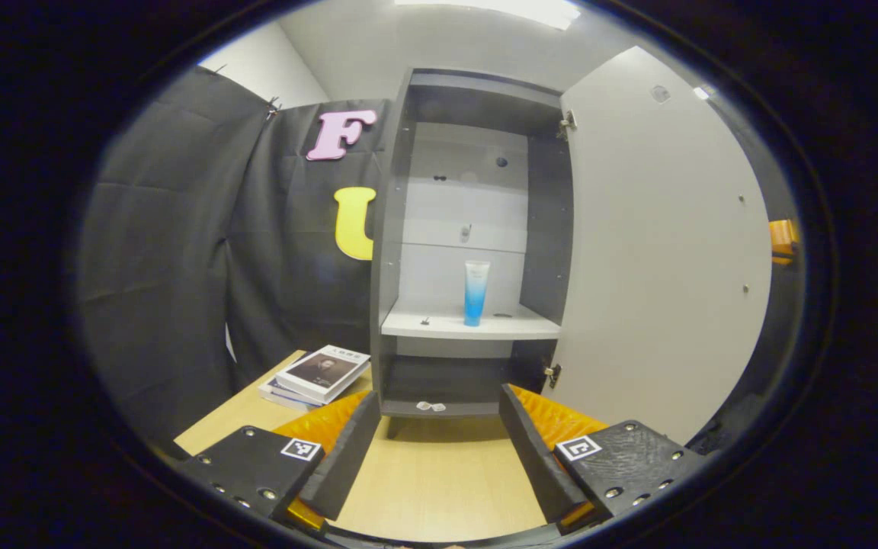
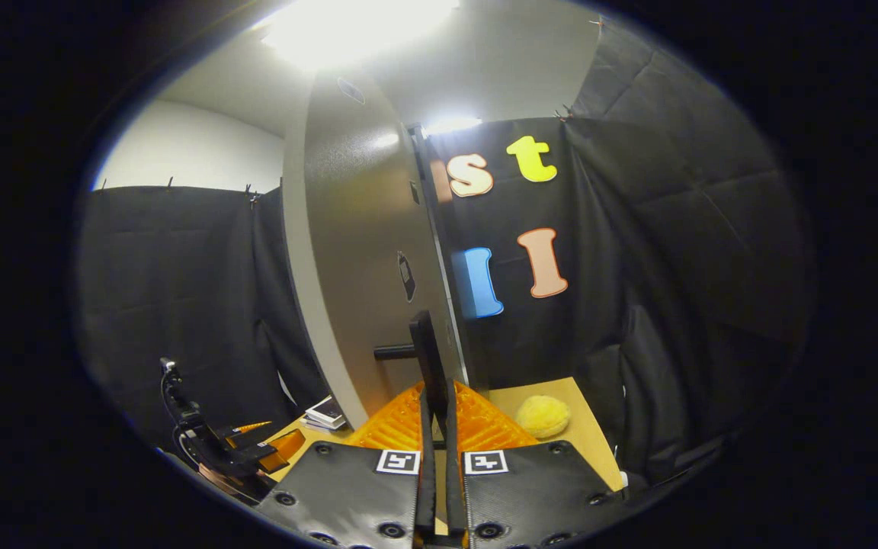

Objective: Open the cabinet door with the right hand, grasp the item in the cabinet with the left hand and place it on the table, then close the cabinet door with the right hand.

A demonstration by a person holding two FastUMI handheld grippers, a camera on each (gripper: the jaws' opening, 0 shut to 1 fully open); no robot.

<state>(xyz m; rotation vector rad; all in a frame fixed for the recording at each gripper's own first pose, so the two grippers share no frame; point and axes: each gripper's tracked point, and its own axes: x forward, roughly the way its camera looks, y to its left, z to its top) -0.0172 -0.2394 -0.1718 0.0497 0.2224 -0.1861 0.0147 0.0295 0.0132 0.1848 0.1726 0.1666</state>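
The cabinet door (image 1: 660, 252) is held wide open by the right gripper (image 2: 436, 415), clamped on its handle (image 2: 418, 352), so that the tube (image 1: 475, 292), standing upright on the cabinet shelf (image 1: 469, 326), can be reached by the left gripper (image 1: 439, 435), its fingers spread apart.

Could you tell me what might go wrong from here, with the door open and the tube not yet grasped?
1. The tube stands upright on the shelf; a nudge from the open left gripper might tip it over.
2. The right gripper looks shut on the door handle; if it slips off, the door could swing into the left gripper's path.
3. The books lie on the table to the cabinet's left, narrowing the placing space.
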